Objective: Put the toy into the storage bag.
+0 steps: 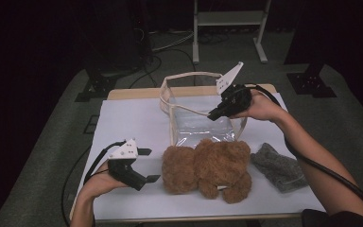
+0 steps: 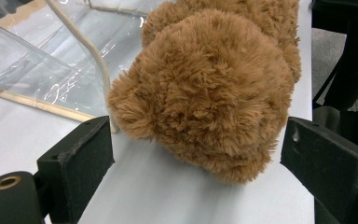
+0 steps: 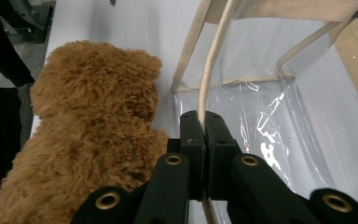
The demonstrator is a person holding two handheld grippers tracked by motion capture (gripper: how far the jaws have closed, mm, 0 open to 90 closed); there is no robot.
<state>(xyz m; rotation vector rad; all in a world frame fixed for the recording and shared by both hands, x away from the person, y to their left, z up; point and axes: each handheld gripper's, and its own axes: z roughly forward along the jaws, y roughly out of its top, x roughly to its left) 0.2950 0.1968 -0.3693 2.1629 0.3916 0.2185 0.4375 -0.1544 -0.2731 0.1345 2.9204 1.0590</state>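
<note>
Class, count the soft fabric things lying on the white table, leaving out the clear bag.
2. The brown teddy bear lies near the front edge, before the clear bag. The grey knitted item lies just right of the bear. Nothing suggests more.

The teddy bear lies on the table near its front edge, midway along. The bag stands just behind it, toward the back edge. The cloth lies right of the bear, near the front right corner
</note>
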